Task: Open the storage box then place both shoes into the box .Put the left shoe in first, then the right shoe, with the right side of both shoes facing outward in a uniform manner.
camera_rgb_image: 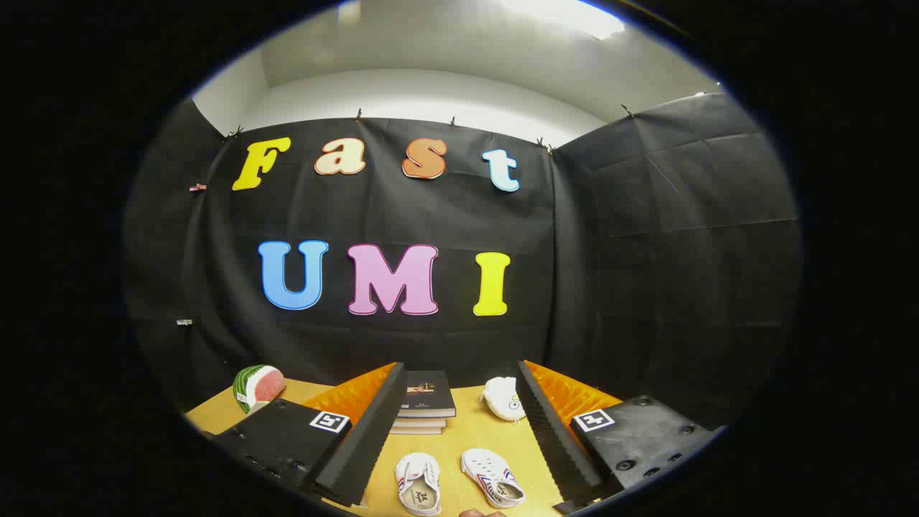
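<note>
Two small white shoes with red and blue side stripes lie side by side on the wooden table, between my fingers and close in. The left shoe (418,482) points away from me; the right shoe (492,487) is angled a little to the right. My gripper (454,431) is open, held above the table, with nothing between its fingers. A dark box-like stack (426,402) sits just beyond the shoes, ahead of the fingers; whether it is the storage box I cannot tell.
A watermelon-slice toy (258,385) lies at the table's far left corner. A small white plush toy (502,398) rests beside the dark stack, next to the right finger. A fingertip of a person (477,513) shows just below the shoes.
</note>
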